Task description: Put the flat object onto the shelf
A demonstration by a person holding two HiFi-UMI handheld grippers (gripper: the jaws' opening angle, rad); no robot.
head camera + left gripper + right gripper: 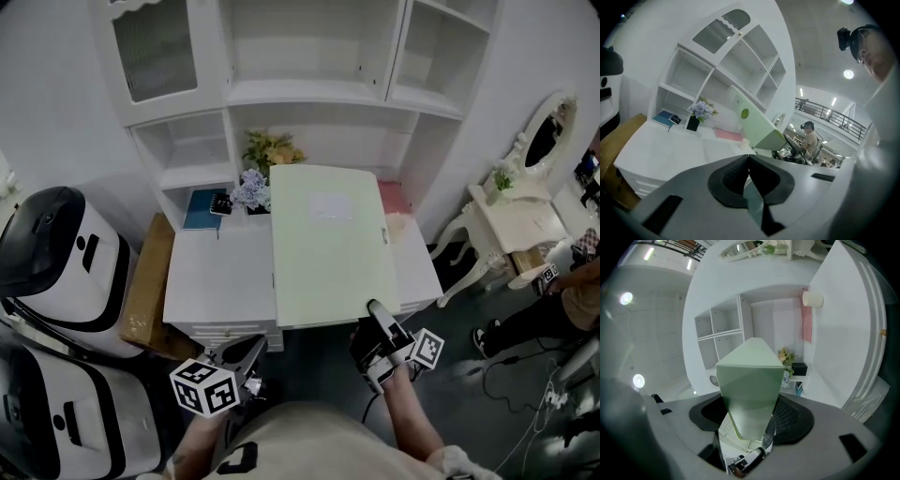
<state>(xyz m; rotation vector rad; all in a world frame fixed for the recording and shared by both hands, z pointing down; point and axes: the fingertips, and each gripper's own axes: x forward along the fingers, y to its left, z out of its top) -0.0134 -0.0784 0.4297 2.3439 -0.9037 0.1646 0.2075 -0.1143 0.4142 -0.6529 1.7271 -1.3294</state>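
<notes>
Head view: right gripper [373, 310] jaws clamp board [328, 244], half-hiding desktop [217, 274]; left gripper [249, 351] jaws closed.

Grey left tool [749, 158], black ribbed pads [729, 176], black-and-white marker cube [204, 386]

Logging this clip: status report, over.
Right gripper clamped on green flat box, held above desk. Left gripper shut, empty. Flower vase stands below shelf.

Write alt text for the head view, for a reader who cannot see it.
The right gripper clamps the near edge of a large pale green flat box, held over a white desk in front of a white shelf unit. The left gripper hangs shut and empty at lower left.
</notes>
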